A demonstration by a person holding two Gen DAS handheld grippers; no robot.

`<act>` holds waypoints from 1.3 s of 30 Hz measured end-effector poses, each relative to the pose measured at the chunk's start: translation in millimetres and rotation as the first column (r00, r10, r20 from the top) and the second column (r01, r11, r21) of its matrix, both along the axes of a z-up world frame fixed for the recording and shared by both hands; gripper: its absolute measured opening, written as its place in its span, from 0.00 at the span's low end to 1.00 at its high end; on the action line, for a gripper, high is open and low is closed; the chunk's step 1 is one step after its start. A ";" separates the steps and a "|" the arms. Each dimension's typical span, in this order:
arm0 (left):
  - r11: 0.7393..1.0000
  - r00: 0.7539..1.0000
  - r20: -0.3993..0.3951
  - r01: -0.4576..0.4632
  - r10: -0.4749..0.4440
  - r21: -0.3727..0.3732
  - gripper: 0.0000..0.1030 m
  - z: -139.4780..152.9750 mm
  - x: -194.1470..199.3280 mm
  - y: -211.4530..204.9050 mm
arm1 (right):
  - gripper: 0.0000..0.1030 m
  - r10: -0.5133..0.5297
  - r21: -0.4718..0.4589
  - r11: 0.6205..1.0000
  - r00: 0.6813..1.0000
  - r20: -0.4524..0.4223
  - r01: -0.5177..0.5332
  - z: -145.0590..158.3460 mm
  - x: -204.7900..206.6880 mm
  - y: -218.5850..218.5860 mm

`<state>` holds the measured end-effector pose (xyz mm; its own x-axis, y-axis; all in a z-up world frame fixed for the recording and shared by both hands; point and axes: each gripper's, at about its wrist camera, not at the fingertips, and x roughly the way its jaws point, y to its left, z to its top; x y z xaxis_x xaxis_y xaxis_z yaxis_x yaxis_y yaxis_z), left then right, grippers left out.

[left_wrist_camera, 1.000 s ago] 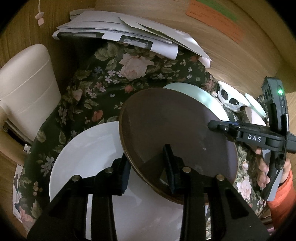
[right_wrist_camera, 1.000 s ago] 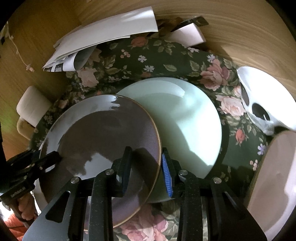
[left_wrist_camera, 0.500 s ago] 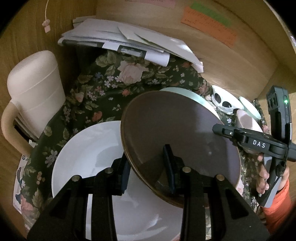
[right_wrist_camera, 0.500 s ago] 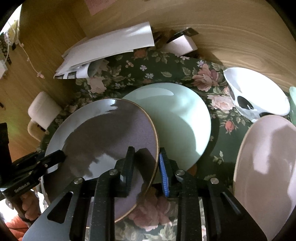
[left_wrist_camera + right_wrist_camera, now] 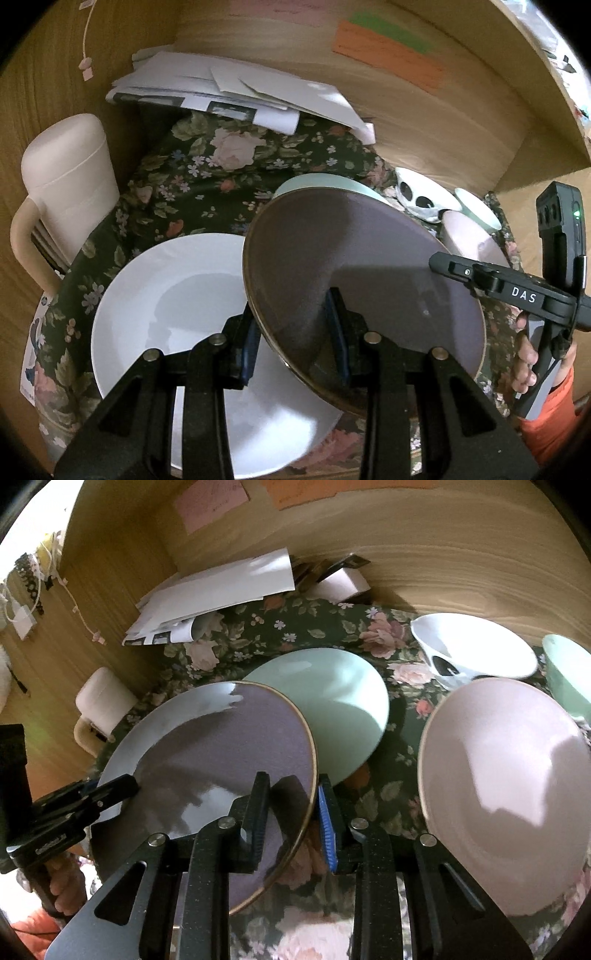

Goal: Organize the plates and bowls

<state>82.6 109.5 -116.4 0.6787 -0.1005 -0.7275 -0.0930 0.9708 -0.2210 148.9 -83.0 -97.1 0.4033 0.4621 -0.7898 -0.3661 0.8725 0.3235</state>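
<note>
1. Gripping the purple plate (image 5: 369, 280) from both sides, I have my left gripper (image 5: 291, 343) clenched on its near rim in the left wrist view and my right gripper (image 5: 291, 819) clenched on the opposite rim in the right wrist view. The plate hangs tilted above the floral cloth (image 5: 207, 173) on the counter, partly over the white plate (image 5: 177, 295) and the mint plate (image 5: 332, 709).

2. My jaws pinch only a narrow band of glazed rim on each side. If either hand twists or pulls away from the other, I judge the rim could slide out and the plate drop onto the crockery below.

3. The low edge sits close above the white plate. Lowering unevenly could knock rim against rim and chip one.

4. The pink bowl (image 5: 509, 786) stands just beside my right gripper, with the white patterned bowl (image 5: 472, 653) and the mint bowl (image 5: 569, 672) behind it. A swing to that side could bump them.

5. The cloth lies rumpled, so a plate set down on a fold may rock or slide.

6. The paper stack (image 5: 236, 92) and cream jug (image 5: 62, 192) crowd the back and left, leaving little room to correct a bad placement.
</note>
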 end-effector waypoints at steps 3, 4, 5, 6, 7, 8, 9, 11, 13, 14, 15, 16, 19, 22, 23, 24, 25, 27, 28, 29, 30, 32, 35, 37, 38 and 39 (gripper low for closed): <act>1.000 1.000 0.008 0.013 -0.013 0.001 0.33 1.5 -3.8 -7.8 | 0.22 -0.011 0.006 1.000 1.000 0.004 0.011 3.9 -6.4 -6.4; 1.000 1.000 0.012 0.017 -0.017 0.002 0.33 1.6 -5.3 -10.2 | 0.22 -0.017 0.007 1.000 1.000 0.006 0.017 5.1 -9.2 -9.1; 1.000 1.000 0.013 0.022 -0.022 0.003 0.33 1.7 -6.5 -12.8 | 0.22 -0.022 0.008 1.000 1.000 0.009 0.022 6.3 -12.3 -11.9; 1.000 1.000 0.014 0.027 -0.027 0.001 0.33 1.8 -8.4 -16.0 | 0.22 -0.028 0.008 1.000 1.000 0.012 0.028 7.0 -15.1 -14.4; 0.999 0.999 0.015 0.032 -0.032 0.002 0.33 1.9 -10.2 -18.9 | 0.22 -0.036 0.010 0.999 0.999 0.014 0.036 7.8 -18.9 -17.9; 0.999 0.999 0.017 0.037 -0.037 0.004 0.33 1.9 -11.8 -21.8 | 0.22 -0.040 0.012 0.999 0.999 0.015 0.040 8.6 -22.0 -20.4; 0.999 0.999 0.018 0.040 -0.040 0.006 0.33 2.2 -13.5 -24.8 | 0.22 -0.045 0.013 0.999 0.999 0.015 0.045 9.2 -24.7 -22.9; 0.999 0.998 0.022 0.051 -0.051 0.009 0.33 2.8 -17.2 -31.1 | 0.22 -0.057 0.020 0.998 0.998 0.016 0.057 10.2 -30.9 -29.3; 0.998 0.998 0.025 0.060 -0.060 0.011 0.33 3.2 -20.7 -37.3 | 0.22 -0.068 0.020 0.998 0.997 0.019 0.068 11.5 -37.0 -34.7; 0.998 0.997 0.028 0.065 -0.065 0.012 0.33 3.3 -22.8 -41.1 | 0.22 -0.074 0.018 0.997 0.997 0.023 0.073 12.3 -41.3 -37.6; 0.998 0.997 0.028 0.069 -0.069 0.013 0.33 3.2 -24.3 -43.7 | 0.22 -0.078 0.017 0.997 0.997 0.027 0.078 13.4 -44.6 -39.4; 0.997 0.997 0.028 0.071 -0.072 0.013 0.33 3.1 -25.4 -46.0 | 0.22 -0.084 0.016 0.996 0.996 0.030 0.083 14.3 -49.0 -42.0; 0.996 0.996 0.026 0.084 -0.084 0.016 0.33 2.1 -29.4 -54.2 | 0.22 -0.099 0.019 0.995 0.995 0.029 0.099 15.4 -58.3 -48.7; 0.995 0.995 0.022 0.098 -0.099 0.020 0.33 0.0 -32.5 -63.2 | 0.22 -0.115 0.021 0.993 0.993 0.028 0.115 14.8 -66.4 -55.9; 0.994 0.994 0.021 0.103 -0.104 0.021 0.33 -0.7 -33.2 -65.8 | 0.22 -0.119 0.022 0.993 0.992 0.027 0.119 14.4 -69.0 -58.1; 0.994 0.994 0.017 0.111 -0.111 0.023 0.33 -1.8 -34.0 -69.3 | 0.22 -0.125 0.023 0.992 0.992 0.026 0.124 14.0 -71.2 -60.5; 0.993 0.993 0.014 0.115 -0.116 0.025 0.33 -2.6 -34.2 -71.5 | 0.22 -0.132 0.025 0.991 0.991 0.022 0.131 12.5 -73.3 -63.8; 0.991 0.992 0.007 0.127 -0.127 0.031 0.33 -4.7 -34.3 -77.3 | 0.22 -0.140 0.026 0.990 0.990 0.016 0.139 10.5 -76.5 -69.2; 0.991 0.991 0.005 0.130 -0.130 0.033 0.33 -5.5 -34.4 -79.8 | 0.22 -0.145 0.028 0.989 0.989 0.012 0.144 9.1 -77.8 -71.7; 0.990 0.991 0.003 0.134 -0.134 0.035 0.33 -6.7 -34.4 -82.0 | 0.22 -0.149 0.027 0.988 0.989 0.008 0.149 7.4 -79.4 -74.3; 0.990 0.990 -0.001 0.138 -0.138 0.036 0.33 -8.2 -33.9 -84.7 | 0.22 -0.153 0.027 0.988 0.988 0.006 0.153 6.0 -80.6 -76.4; 0.989 0.989 -0.013 0.147 -0.147 0.034 0.33 -12.3 -32.3 -89.4 | 0.22 -0.163 0.026 0.986 0.987 0.000 0.163 2.8 -82.9 -81.0; 0.987 0.988 -0.027 0.155 -0.155 0.027 0.33 -17.1 -30.0 -93.9 | 0.22 -0.174 0.027 0.984 0.985 -0.011 0.174 -2.0 -84.5 -88.0; 0.987 0.987 -0.038 0.159 -0.158 0.023 0.33 -20.8 -27.5 -97.2 | 0.22 -0.179 0.025 0.983 0.984 -0.016 0.180 -4.7 -85.2 -91.5; 0.987 0.986 -0.042 0.160 -0.159 0.022 0.33 -22.3 -26.2 -97.9 | 0.22 -0.181 0.022 0.983 0.983 -0.018 0.181 -6.4 -85.1 -92.9; 0.987 0.986 -0.047 0.161 -0.160 0.022 0.33 -24.2 -24.5 -99.1 | 0.22 -0.183 0.020 0.983 0.983 -0.022 0.183 -8.1 -84.4 -93.7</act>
<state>58.2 10.4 -140.6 0.6215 -0.1864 -0.7609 0.0552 0.9793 -0.1948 64.5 -176.7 -105.2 0.4669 0.3991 -0.7892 -0.1939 0.9169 0.3489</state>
